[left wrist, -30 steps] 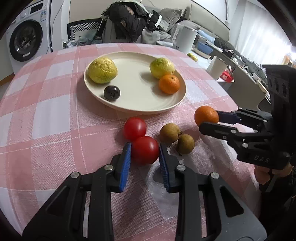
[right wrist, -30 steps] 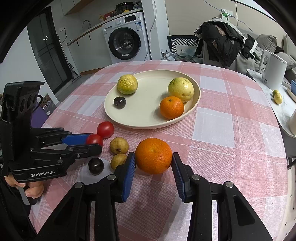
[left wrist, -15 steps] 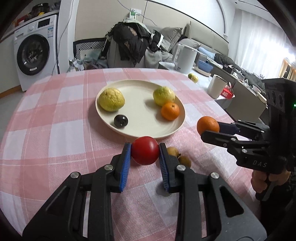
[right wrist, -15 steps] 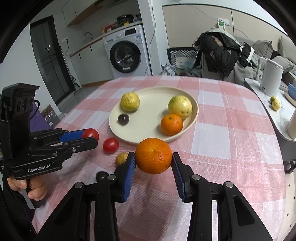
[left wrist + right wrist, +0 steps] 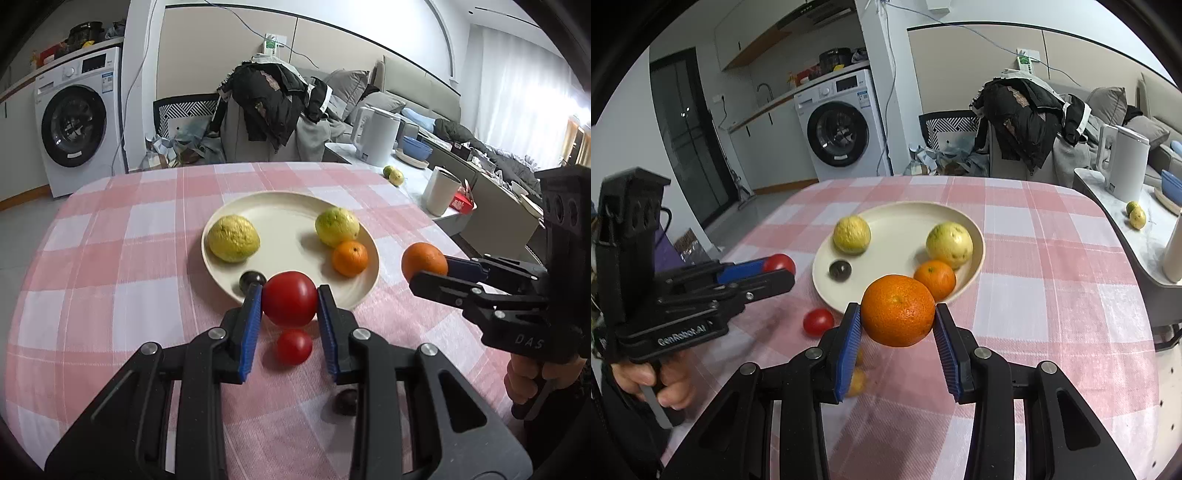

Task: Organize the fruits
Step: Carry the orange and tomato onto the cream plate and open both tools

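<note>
I lifted both up | left claw (image 5: pixel 290 308) squeezes round red tomato (image 5: pixel 289 298) | right claw (image 5: pixel 897 317) squeezes bumpy round orange (image 5: pixel 897 309)

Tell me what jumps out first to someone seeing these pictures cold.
Two fruits held up off the pink checked tablecloth: a red tomato clamped in the left gripper and a large orange clamped in the right gripper. Just beyond them sits a cream plate holding two yellow-green fruits, a small orange and a dark plum. A smaller tomato lies on the cloth under the left gripper.
</note>
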